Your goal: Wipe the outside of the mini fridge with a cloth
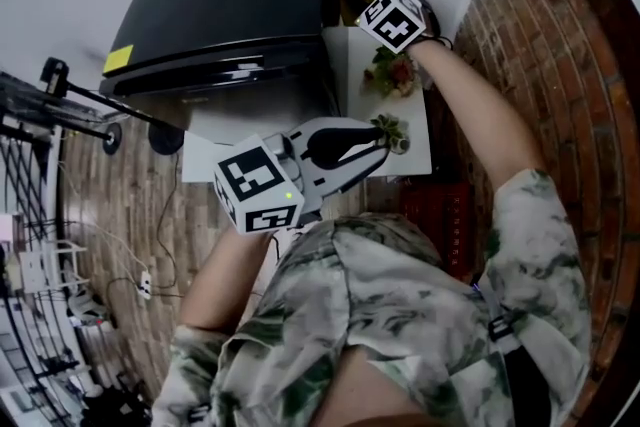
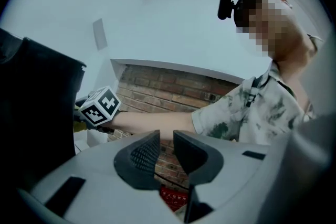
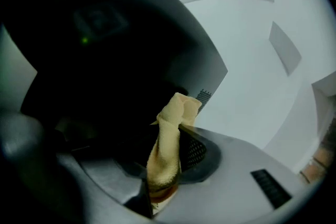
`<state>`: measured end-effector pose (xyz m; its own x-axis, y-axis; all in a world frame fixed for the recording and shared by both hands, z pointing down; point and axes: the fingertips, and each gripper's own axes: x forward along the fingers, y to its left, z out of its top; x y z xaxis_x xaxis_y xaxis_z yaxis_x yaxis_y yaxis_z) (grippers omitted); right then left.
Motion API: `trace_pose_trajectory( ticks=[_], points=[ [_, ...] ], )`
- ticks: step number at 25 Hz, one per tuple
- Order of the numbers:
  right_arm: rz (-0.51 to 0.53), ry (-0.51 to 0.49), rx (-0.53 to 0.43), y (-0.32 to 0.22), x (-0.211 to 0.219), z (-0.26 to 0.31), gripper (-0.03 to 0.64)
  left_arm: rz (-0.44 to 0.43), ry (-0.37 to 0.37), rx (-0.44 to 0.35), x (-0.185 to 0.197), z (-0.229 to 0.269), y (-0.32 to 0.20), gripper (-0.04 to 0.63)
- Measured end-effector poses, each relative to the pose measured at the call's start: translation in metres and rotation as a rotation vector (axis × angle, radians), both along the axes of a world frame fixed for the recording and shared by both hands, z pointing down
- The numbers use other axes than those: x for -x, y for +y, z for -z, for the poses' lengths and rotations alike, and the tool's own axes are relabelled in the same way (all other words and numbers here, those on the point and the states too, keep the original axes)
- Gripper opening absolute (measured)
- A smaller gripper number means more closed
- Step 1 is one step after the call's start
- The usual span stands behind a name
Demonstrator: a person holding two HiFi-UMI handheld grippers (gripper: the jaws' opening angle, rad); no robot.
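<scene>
Facing the mini fridge (image 1: 220, 5), dark side wall close ahead of my right claw (image 3: 170, 136); left claw (image 2: 167, 147) well behind, jaws slightly parted, empty; right claw clenched on the yellow cloth (image 3: 167, 157), a thin fold only; risk judged: drag pulls it free, bare jaws scuffing the wall.
</scene>
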<state>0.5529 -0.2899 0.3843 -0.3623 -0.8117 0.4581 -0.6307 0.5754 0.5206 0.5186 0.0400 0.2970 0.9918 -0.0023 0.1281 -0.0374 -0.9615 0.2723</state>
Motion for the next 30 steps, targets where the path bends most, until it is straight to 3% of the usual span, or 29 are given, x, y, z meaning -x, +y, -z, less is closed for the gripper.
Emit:
trace_pose_trajectory(
  ticks=[17,23,30],
  points=[
    [-0.050,-0.052,0.205,0.011,-0.006,-0.137,0.098,0.068,-0.024,0.035,0.008,-0.017,-0.009,0.070],
    [-0.104,-0.208,0.169,0.018,-0.025,-0.097,0.098,0.068,-0.023,0.031,0.011,-0.017,-0.014,0.071],
    [-0.071,-0.310,0.020,0.046,-0.032,0.005,0.098,0.055,-0.002,0.043,0.012,-0.017,-0.012,0.069]
  ],
)
